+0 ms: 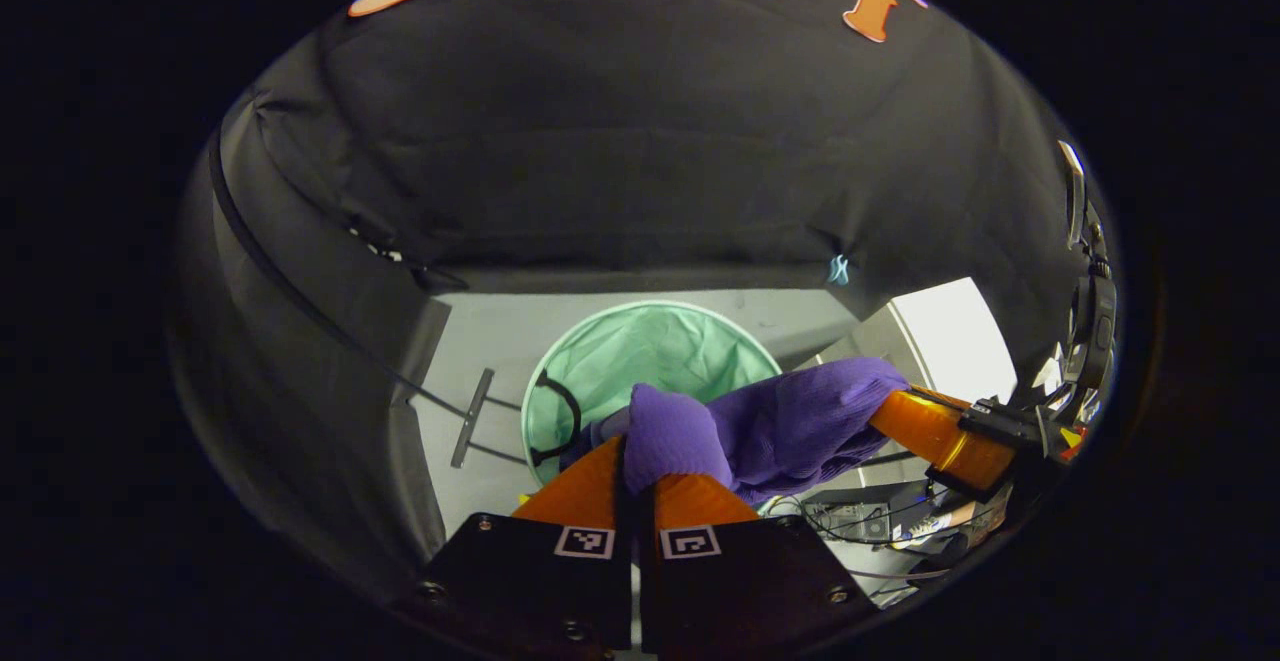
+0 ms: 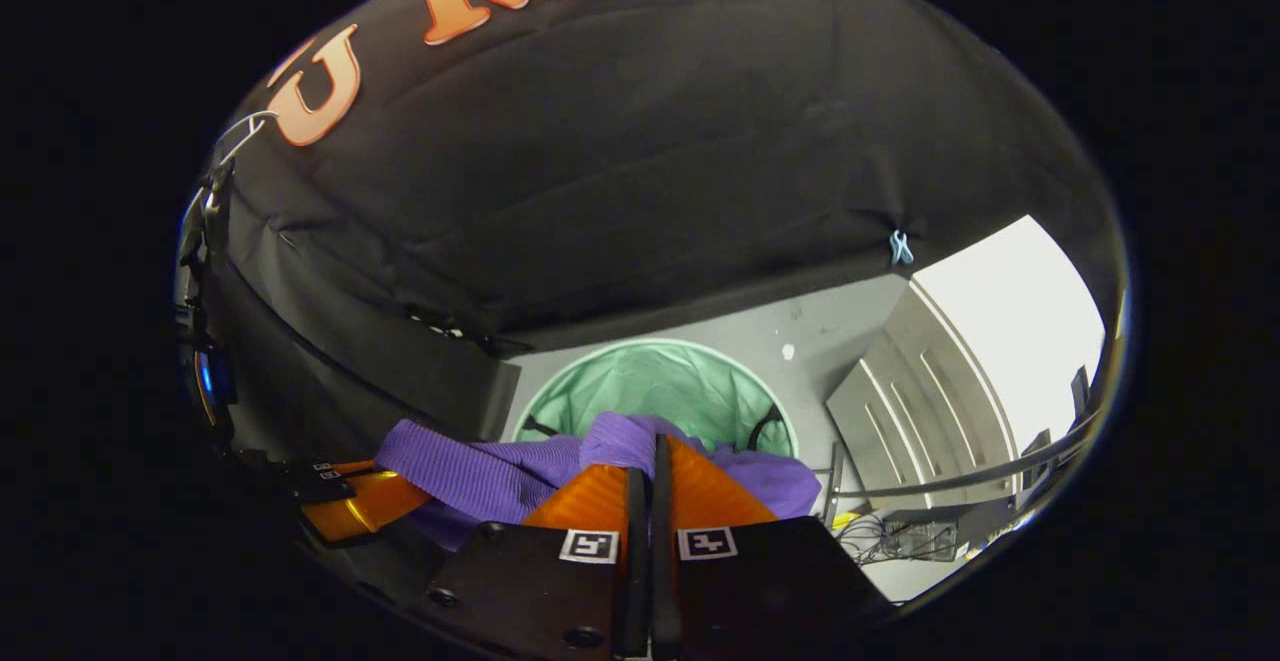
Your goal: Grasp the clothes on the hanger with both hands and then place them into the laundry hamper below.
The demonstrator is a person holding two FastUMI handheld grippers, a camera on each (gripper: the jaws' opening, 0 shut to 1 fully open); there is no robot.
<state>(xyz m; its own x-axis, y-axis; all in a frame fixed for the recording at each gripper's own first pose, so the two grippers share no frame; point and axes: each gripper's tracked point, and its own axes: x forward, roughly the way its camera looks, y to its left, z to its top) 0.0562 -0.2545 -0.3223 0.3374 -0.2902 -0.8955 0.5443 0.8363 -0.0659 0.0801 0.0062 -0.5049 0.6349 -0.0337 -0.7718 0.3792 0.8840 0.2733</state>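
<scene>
**Garment held above the hamper**

The round green mesh laundry hamper (image 1: 650, 361) stands on the grey floor (image 1: 480, 341) by the booth wall. Above its near rim hangs the purple ribbed knit garment (image 1: 790, 421), pinched by left gripper (image 1: 632, 466) and right gripper (image 2: 650, 461). Uneven release could drape it over the rim.

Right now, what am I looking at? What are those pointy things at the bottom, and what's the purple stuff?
Those pointy things are grabbing tools, one in each of a person's hands. Each carries a camera looking along its two fingers. In the left gripper view, the left gripper pinches a purple garment; the right gripper holds its far end. The right gripper view looks from that other tool. Below, on the grey floor, waits a green laundry hamper, open, where the garment should go.
</scene>
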